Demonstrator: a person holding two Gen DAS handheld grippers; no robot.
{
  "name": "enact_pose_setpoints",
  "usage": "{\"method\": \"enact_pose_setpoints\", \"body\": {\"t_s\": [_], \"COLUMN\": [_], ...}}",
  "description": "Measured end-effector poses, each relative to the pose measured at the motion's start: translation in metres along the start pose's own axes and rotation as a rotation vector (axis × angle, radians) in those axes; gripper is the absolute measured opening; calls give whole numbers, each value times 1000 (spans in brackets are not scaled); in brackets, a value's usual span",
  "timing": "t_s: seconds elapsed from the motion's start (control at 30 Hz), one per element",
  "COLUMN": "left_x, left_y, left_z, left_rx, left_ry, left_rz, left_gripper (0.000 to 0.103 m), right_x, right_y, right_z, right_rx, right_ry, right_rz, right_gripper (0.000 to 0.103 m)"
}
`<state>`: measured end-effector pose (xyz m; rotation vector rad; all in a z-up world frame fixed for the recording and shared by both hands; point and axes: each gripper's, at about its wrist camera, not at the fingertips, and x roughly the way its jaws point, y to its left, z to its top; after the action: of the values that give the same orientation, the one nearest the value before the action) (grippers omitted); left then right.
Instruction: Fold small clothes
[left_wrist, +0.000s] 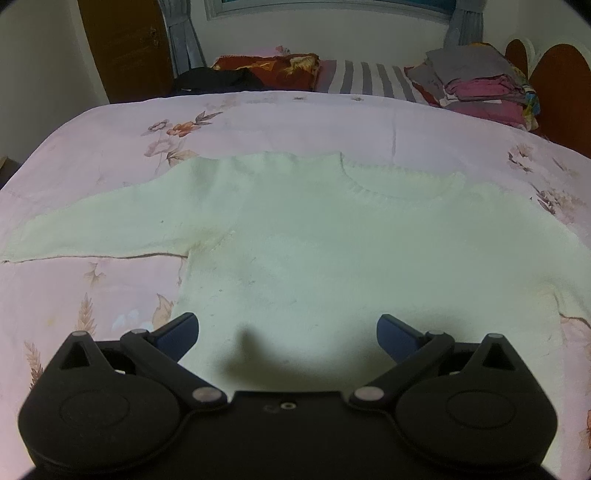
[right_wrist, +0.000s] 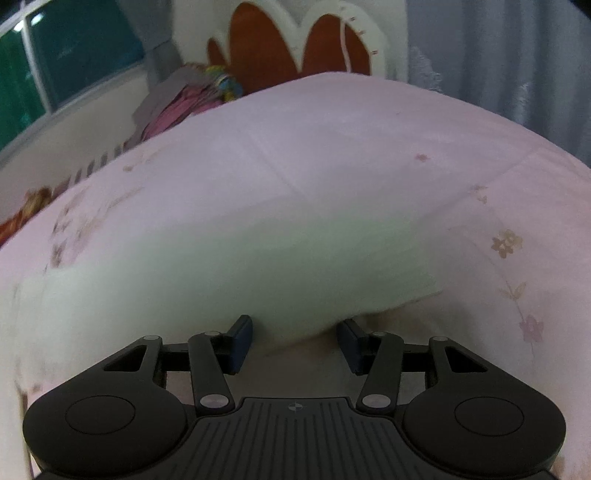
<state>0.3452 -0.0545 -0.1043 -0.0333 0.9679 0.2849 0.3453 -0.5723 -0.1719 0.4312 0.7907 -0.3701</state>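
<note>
A small pale white knit sweater (left_wrist: 314, 240) lies flat on the pink floral bedsheet (left_wrist: 92, 147), neck toward the far side, its left sleeve (left_wrist: 92, 232) stretched out to the left. My left gripper (left_wrist: 287, 334) is open and empty, hovering over the sweater's lower hem. In the right wrist view my right gripper (right_wrist: 295, 341) is open, its blue pads (right_wrist: 242, 341) on either side of the lower edge of the sweater's right sleeve (right_wrist: 258, 266). The view is motion blurred, and I cannot tell whether the pads touch the cloth.
A stack of folded clothes (left_wrist: 487, 88) sits at the far right of the bed, also in the right wrist view (right_wrist: 181, 107). A striped pillow (left_wrist: 369, 79) and a red patterned cushion (left_wrist: 273, 68) lie along the far edge. The headboard (right_wrist: 288, 55) stands beyond.
</note>
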Motion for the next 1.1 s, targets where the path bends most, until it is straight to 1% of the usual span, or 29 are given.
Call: {"method": "enact_pose_setpoints", "body": {"t_s": [0.03,0.1,0.13,0.17,0.2,0.27,0.4,0.43,0.5,0.6,0.63,0.73,0.87,1.03,1.1], "left_x": [0,0,0,1,1,3,2,1,1,-5,-7,-11,-13,-8,-6], "left_y": [0,1,1,1,2,7,17,20,24,31,35,47,66,90,101], "left_z": [0,-1,-1,0,0,2,4,5,7,6,6,6,8,10,10], "left_rx": [4,13,18,17,10,-23,-95,-105,-102,-71,-64,-73,-83,-89,-102], "left_ry": [0,0,4,14,26,56,67,70,71,20,3,-17,-44,-76,-73], "left_rz": [2,-3,-12,-26,-44,-95,-172,-188,-198,-186,-190,-203,-203,-180,-194], "left_gripper": [102,102,102,102,102,102,102,102,102,102,102,102,102,102,102], "right_x": [2,5,6,8,8,8,-7,-12,-21,-34,-38,-47,-59,-68,-68], "right_y": [-2,-3,-5,-8,-10,-12,0,6,20,52,66,110,180,267,301], "right_z": [3,8,10,13,15,18,24,27,33,41,42,42,31,-5,-25], "right_rx": [12,28,38,56,75,94,65,56,32,-25,-47,-103,-179,-257,-300], "right_ry": [-7,-21,-25,-28,-30,-41,-89,-100,-121,-149,-154,-157,-153,-114,-84], "right_rz": [2,0,-3,-1,5,13,33,50,90,160,187,270,391,509,542], "right_gripper": [51,31,14,11,10,4,3,3,3,3,3,3,3,3,3]}}
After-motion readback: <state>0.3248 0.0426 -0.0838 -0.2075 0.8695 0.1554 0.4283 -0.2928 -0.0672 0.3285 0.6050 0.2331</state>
